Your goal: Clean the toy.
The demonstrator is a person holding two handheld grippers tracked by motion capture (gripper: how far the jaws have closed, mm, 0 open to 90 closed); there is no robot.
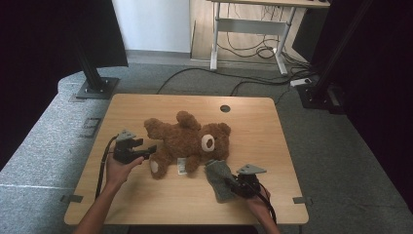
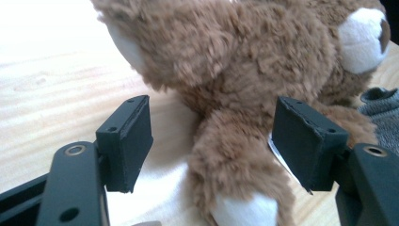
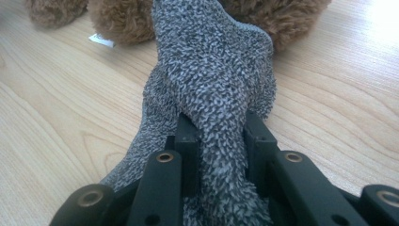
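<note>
High view is showing a brown teddy bear [image 1: 187, 139] lying on its back near the middle of the wooden table [image 1: 146, 195]. The left gripper [image 1: 148, 151] is standing with its jaws spread wide on either side of the bear's leg [image 2: 235, 160], not touching it. The right gripper [image 1: 228, 181] is pinching a fold of a grey sock [image 3: 211, 75], which is lying just beside the bear's head.

One teddy bear [image 1: 187, 139], one grey sock [image 1: 219, 179], two hand-held grippers, one wooden table [image 1: 146, 105].
</note>
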